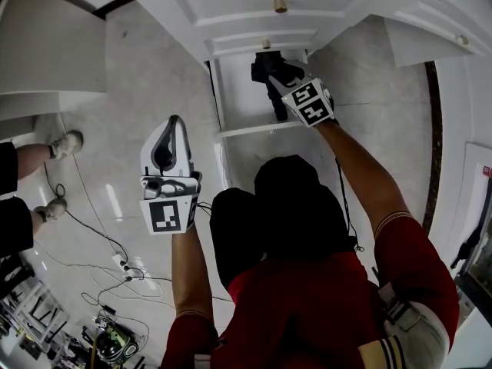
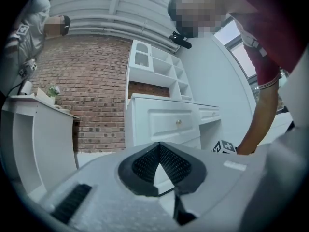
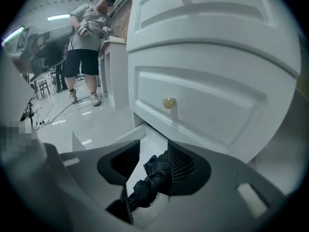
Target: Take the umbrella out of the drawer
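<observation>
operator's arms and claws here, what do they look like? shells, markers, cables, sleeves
Left claw: white moulded shell, black ribbed pads, marker cube of black-and-white squares. Right claw: same build, shell reads darker grey. A thin black cable hangs by the right forearm. Red short sleeves, pale-edged cuffs.

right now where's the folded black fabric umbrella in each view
head view: black umbrella upper centre, in the open white drawer, partly under the right gripper
left gripper view: not in it
right gripper view: lower centre, between the parted jaws
shared landmark: round brass knob on white cabinet

red shirt, pale-striped sleeve cuffs
</observation>
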`<action>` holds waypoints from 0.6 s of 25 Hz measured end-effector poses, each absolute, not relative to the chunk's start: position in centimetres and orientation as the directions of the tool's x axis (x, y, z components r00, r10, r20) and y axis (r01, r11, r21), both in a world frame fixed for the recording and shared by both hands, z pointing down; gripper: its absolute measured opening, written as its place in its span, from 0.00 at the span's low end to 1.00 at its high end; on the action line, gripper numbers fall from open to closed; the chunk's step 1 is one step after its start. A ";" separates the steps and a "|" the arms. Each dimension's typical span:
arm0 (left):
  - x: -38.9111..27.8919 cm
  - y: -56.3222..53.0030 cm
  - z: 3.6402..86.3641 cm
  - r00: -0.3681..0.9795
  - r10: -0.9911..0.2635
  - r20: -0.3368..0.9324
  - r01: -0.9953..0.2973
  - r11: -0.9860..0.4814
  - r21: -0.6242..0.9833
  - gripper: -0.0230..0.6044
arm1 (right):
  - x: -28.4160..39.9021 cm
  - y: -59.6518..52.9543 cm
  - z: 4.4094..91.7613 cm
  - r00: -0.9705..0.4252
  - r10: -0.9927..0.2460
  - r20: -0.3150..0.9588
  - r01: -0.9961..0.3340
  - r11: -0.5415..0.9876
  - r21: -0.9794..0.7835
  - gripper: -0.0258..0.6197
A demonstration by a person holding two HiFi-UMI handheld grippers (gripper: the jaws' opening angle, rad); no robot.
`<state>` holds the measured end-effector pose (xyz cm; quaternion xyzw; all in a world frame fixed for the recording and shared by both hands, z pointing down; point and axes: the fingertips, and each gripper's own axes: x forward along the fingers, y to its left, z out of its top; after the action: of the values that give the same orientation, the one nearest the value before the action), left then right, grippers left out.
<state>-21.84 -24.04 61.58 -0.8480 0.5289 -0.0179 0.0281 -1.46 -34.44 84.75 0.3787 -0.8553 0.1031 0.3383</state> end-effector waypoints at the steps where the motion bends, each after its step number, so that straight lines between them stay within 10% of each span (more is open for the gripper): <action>1: -21.9 -24.2 62.5 0.440 -0.898 0.000 -0.896 -0.439 -0.065 0.05 | -1.6 -34.8 86.0 -0.477 -0.578 0.662 -0.722 0.687 0.079 0.35; 15: -24.3 -24.5 73.9 0.427 -0.902 -0.058 -0.902 -0.421 -0.093 0.05 | -0.5 -37.9 102.0 -0.321 -0.493 0.809 -0.824 0.566 0.017 0.58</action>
<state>-24.30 -24.47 73.92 -0.8429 0.5353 -0.0001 0.0548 -0.51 -37.90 102.03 0.4187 -0.7866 0.2046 0.4051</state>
